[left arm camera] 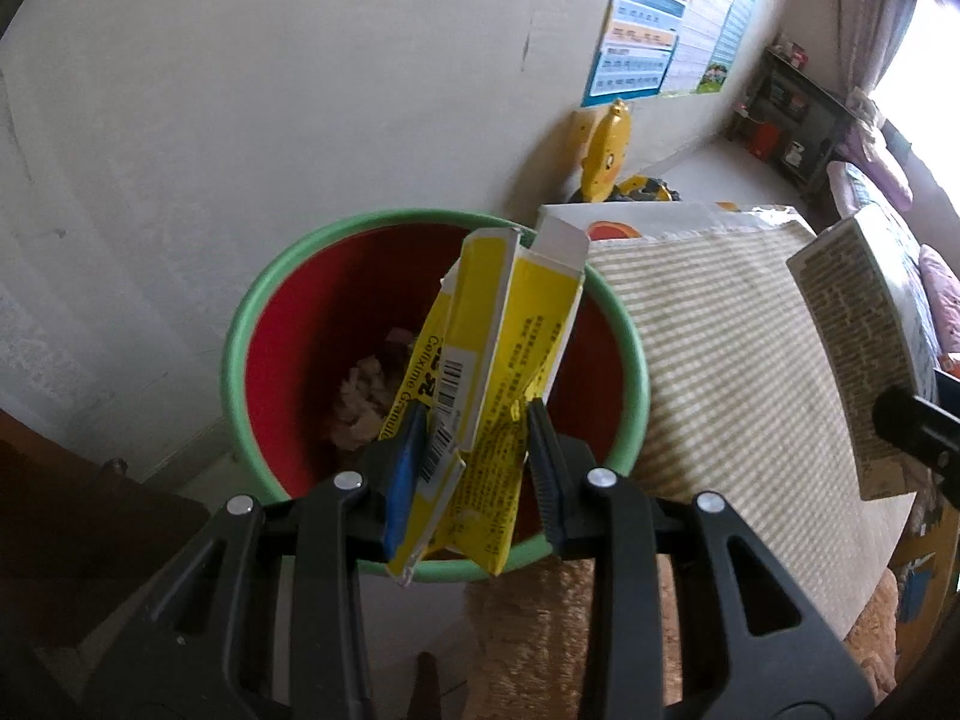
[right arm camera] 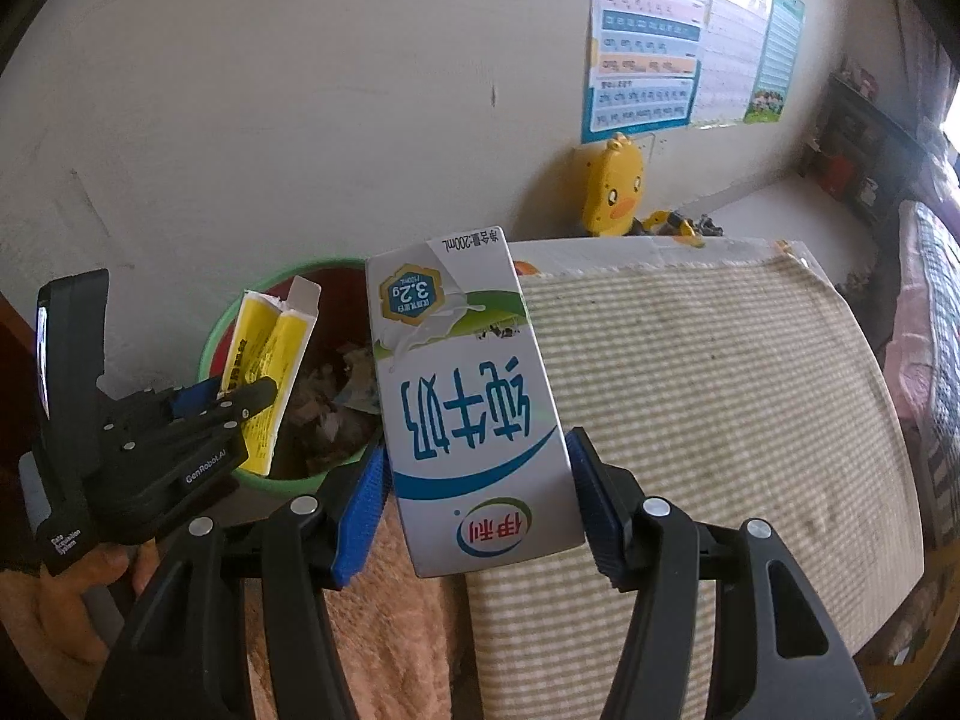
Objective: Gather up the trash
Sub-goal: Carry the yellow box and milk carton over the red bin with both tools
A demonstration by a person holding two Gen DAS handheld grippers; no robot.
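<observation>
My left gripper [left arm camera: 474,420] is shut on a flattened yellow medicine box [left arm camera: 498,372] and holds it over the mouth of a red bin with a green rim [left arm camera: 288,282]. Crumpled paper trash [left arm camera: 366,390] lies at the bottom of the bin. My right gripper [right arm camera: 474,462] is shut on a white milk carton [right arm camera: 462,396], held upside down above the table edge, just right of the bin [right arm camera: 210,348]. The left gripper [right arm camera: 240,402] with the yellow box [right arm camera: 264,372] also shows in the right wrist view. The carton [left arm camera: 852,348] shows at the right in the left wrist view.
A striped green-and-white mat [right arm camera: 720,408] covers the table to the right of the bin. A yellow duck toy [right arm camera: 615,192] leans on the wall behind. A fuzzy orange cloth [right arm camera: 384,630] lies below the grippers. Posters [right arm camera: 660,42] hang on the wall.
</observation>
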